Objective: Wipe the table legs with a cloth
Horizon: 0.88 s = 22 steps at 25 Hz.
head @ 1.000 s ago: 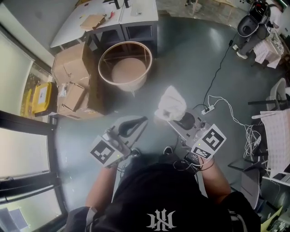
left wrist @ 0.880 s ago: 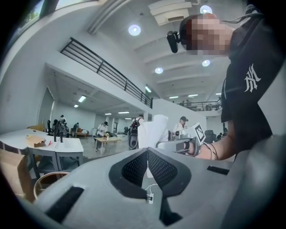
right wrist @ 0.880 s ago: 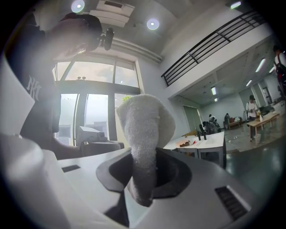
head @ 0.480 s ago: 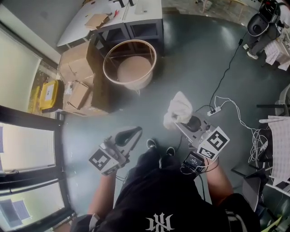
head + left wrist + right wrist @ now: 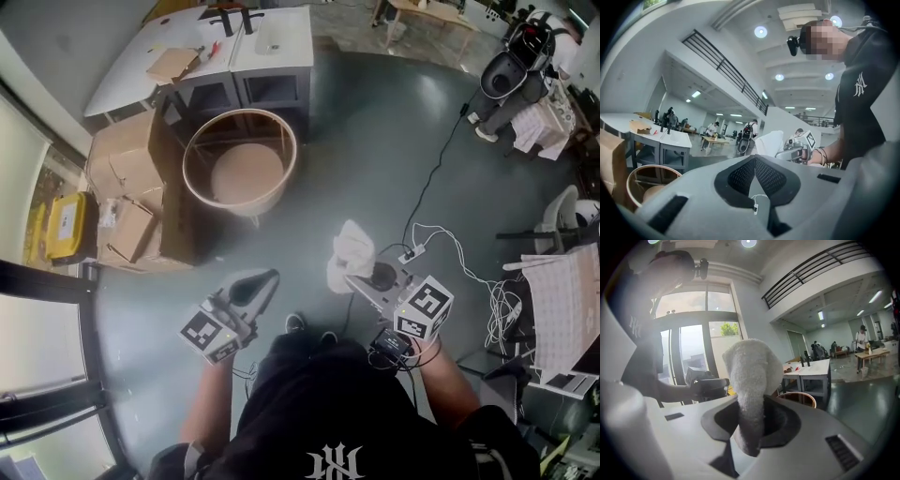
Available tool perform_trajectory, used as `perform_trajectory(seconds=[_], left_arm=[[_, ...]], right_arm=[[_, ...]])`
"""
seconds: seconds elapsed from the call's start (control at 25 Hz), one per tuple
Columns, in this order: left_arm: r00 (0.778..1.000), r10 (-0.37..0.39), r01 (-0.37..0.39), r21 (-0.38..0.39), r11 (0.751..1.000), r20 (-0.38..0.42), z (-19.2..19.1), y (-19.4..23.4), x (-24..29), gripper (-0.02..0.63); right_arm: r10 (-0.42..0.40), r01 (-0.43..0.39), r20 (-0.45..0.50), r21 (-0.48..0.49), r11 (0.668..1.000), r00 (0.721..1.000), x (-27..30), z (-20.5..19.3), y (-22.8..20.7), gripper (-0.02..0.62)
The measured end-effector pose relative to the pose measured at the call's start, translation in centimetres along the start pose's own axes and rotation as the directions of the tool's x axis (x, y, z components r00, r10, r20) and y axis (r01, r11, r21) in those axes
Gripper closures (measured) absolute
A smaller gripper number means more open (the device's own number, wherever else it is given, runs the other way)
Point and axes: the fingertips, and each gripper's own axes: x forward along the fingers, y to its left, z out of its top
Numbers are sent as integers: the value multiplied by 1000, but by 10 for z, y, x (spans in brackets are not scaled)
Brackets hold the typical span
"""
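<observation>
My right gripper (image 5: pixel 351 281) is shut on a white cloth (image 5: pixel 351 253), which bunches up above the jaws over the grey floor. In the right gripper view the cloth (image 5: pixel 751 376) fills the gap between the jaws and rises above them. My left gripper (image 5: pixel 263 277) is held to the left of it, apart from the cloth, its dark pads (image 5: pixel 740 176) meeting at the tip with nothing between them. Two white tables (image 5: pixel 272 37) on dark legs stand at the far side of the floor, well away from both grippers.
A round wooden tub-shaped table (image 5: pixel 239 164) stands in front of the white tables. Cardboard boxes (image 5: pixel 122 187) and a yellow box (image 5: pixel 61 225) lie at the left. A power strip with white cables (image 5: pixel 410 255) lies on the floor at the right, near a chair (image 5: pixel 567 211).
Both grippers have drawn back from the round wooden table toward the person's body. The cloth stays in the right gripper; the left stays shut.
</observation>
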Motion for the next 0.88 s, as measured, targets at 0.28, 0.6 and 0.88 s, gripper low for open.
perform_trajectory(seconds=[0.28,0.6,0.88], left_arm=[[1000,3,-3,-3,1000,17,2,56,23,601],[992,123,-123,-14,992,-6,-3,94,88,601],[956,294,-294,-24,956,-6,23,121,172,601]], right_arm=[[-13,14,-19,25,1000,1000,41,11,-40,505],[139,-139,-12,15,990,990,67,28,-126,505],[345,-345,-4,-31,938,939,69,69,-224,505]])
